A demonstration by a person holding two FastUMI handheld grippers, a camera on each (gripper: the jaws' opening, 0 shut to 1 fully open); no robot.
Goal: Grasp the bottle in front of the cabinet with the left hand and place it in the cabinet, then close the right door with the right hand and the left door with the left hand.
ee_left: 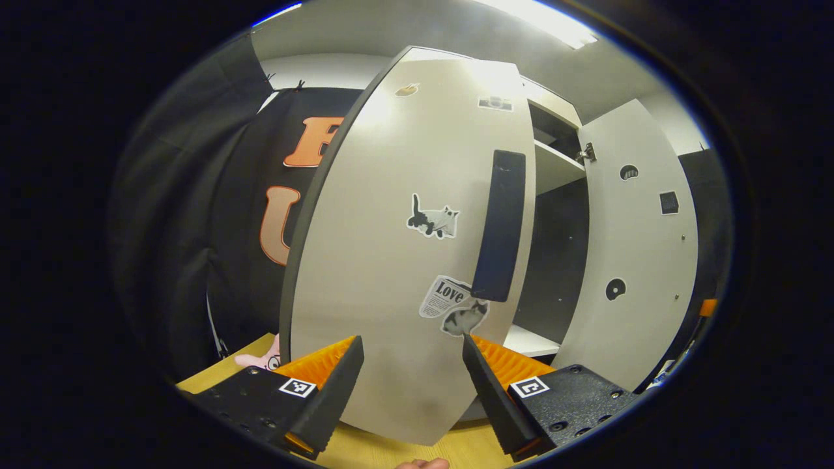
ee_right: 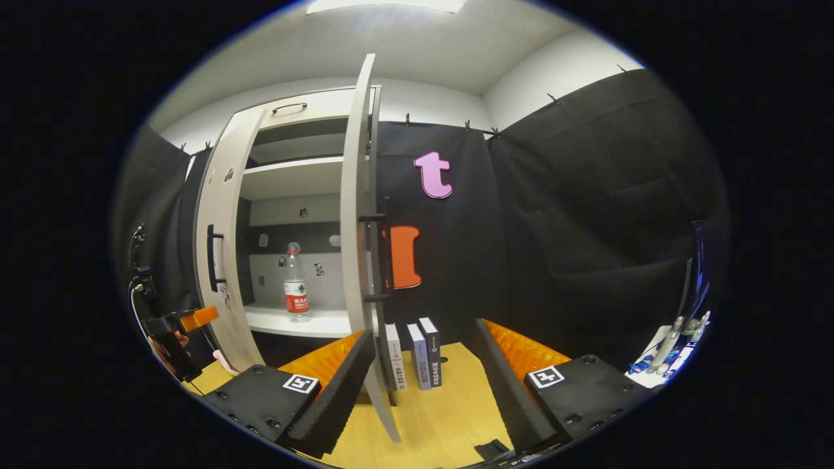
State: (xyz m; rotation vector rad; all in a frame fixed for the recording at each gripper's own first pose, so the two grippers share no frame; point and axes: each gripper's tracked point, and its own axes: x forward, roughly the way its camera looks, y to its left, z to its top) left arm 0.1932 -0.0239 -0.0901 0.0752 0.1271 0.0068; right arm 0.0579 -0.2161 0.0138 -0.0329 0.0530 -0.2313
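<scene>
A: Left gripper point(ee_left: 410, 384), left gripper view: jaws spread wide and released, holding nothing. The outer face of the left door point(ee_left: 404, 260) stands just ahead of the 2 fingers; whether they touch it cannot be told. The door carries a dark vertical handle point(ee_left: 500, 225) and cat stickers.

B: Right gripper point(ee_right: 423, 384), right gripper view: jaws likewise parted and empty. The thin edge of the right door point(ee_right: 355, 215) passes close by the left finger; contact cannot be told.

A: Cabinet point(ee_right: 293, 176), right gripper view: both doors stand open. The bottle point(ee_right: 296, 283), clear with a red label, stands upright on the lower shelf point(ee_right: 293, 321), the 1 item seen there. The upper shelf is partly hidden.

B: Beyond the cabinet: 3 books point(ee_right: 412, 355) stand upright on the wooden surface point(ee_right: 443, 417), just beside the right door.
</scene>
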